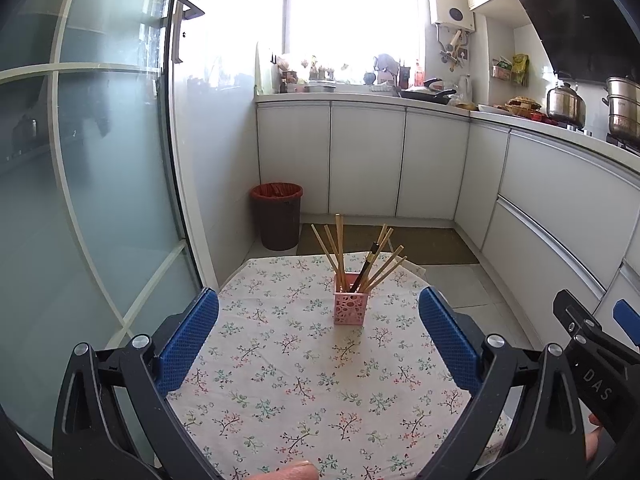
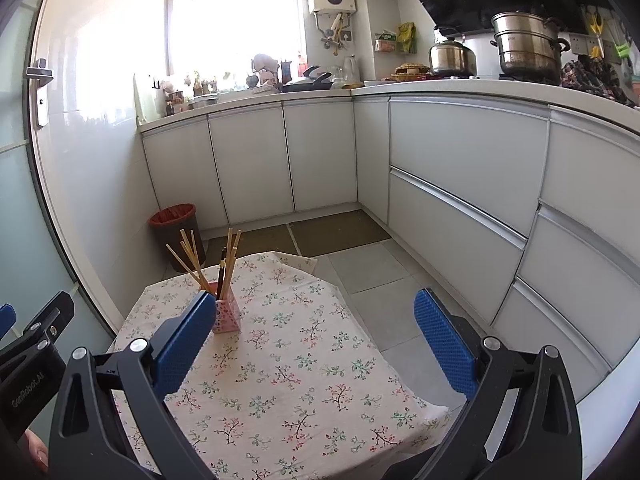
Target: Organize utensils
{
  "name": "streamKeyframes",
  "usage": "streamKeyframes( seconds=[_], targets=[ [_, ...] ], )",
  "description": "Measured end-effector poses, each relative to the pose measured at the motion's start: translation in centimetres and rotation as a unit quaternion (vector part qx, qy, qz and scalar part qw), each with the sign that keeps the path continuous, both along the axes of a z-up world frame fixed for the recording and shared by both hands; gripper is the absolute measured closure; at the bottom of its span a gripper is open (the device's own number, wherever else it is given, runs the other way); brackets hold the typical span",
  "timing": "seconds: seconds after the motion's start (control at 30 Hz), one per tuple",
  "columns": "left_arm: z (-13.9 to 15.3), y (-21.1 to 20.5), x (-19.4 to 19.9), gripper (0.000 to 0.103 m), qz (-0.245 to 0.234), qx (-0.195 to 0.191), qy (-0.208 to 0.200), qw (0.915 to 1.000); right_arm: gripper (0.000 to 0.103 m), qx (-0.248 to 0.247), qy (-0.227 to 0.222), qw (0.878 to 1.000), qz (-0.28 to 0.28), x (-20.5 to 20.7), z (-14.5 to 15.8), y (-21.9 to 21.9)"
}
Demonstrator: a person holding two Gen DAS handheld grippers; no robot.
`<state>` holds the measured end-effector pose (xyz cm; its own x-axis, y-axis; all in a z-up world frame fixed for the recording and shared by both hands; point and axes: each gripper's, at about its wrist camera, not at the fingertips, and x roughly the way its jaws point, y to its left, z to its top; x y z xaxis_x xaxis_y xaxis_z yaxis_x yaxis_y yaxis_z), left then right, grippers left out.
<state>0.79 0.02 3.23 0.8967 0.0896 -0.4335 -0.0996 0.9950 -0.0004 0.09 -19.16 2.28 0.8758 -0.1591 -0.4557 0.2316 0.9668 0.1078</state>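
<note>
Pink holder [image 1: 349, 304] stands upright on the counter [image 1: 280, 380], toward its far half, on the floral cloth. Chopsticks [image 1: 340, 250] stand in it tips down, long axes near vertical and fanning outward: a few lean left, several lean right, and one dark pair [image 1: 366, 266] tilts right among the pale ones.

Left hand-held gripper [image 1: 318, 344]: blue pads spread wide, nothing between them, held over the near counter with the holder framed in the gap, well apart from it.

Right hand-held gripper [image 2: 314, 346]: also spread wide and empty; its left pad overlaps the holder [image 2: 228, 316] in the right wrist view, contact unclear.

Brown bin [image 1: 277, 216] on the floor beyond the counter, far left.
</note>
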Motion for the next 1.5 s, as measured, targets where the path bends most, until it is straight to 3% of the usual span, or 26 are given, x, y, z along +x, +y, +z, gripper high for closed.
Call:
streamKeyframes(
  seconds=[1.5],
  targets=[
    [-0.01, -0.44, -0.04, 0.007, 0.007, -0.001, 0.008, 0.9999, 0.007, 0.009, 0.010, 1.000, 0.012, -0.10, -0.25, -0.21]
  ],
)
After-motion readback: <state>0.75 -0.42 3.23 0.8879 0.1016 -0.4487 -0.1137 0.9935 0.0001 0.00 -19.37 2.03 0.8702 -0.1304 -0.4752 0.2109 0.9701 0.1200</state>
